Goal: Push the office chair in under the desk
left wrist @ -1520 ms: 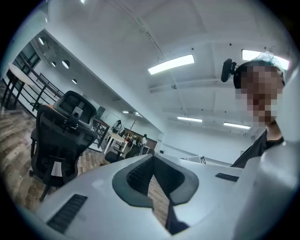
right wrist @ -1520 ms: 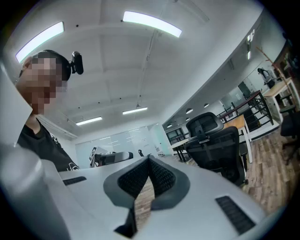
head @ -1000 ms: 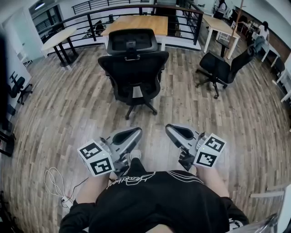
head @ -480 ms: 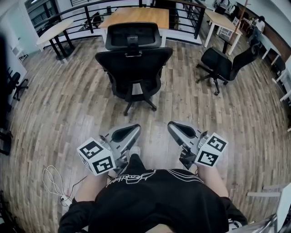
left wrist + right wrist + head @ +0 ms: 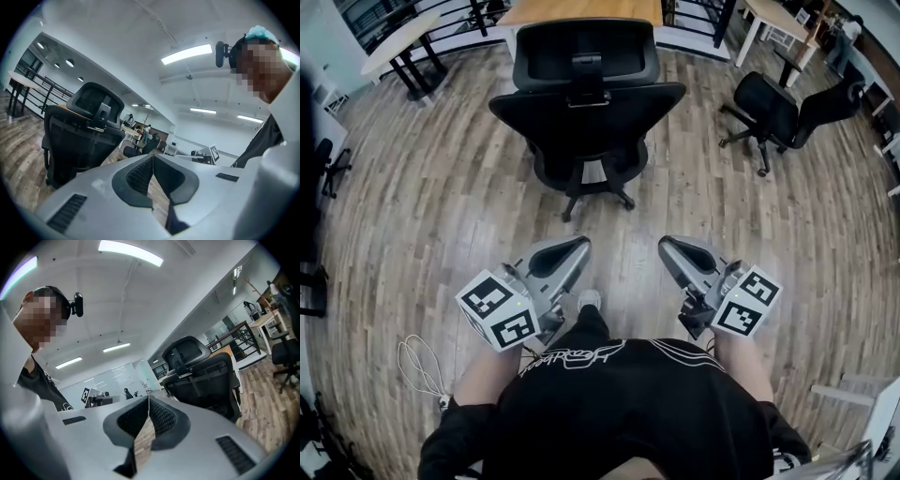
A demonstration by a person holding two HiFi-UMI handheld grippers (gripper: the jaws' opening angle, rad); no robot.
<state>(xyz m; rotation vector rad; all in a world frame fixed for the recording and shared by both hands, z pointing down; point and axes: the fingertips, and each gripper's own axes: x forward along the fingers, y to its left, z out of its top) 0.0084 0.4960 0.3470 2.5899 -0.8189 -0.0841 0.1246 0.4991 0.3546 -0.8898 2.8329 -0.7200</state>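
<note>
I've closed in: the office chair (image 5: 586,103) now looms larger straight ahead of my fingertips, back toward me but still well apart from them, with the wooden desk (image 5: 581,11) just beyond it, so no push yet. My left gripper (image 5: 579,247) and right gripper (image 5: 667,247) are both pinched fully together, holding nothing. I count two grippers, one chair to push, one spare chair (image 5: 778,108) past my right fingers, and two more desks (image 5: 394,39).
</note>
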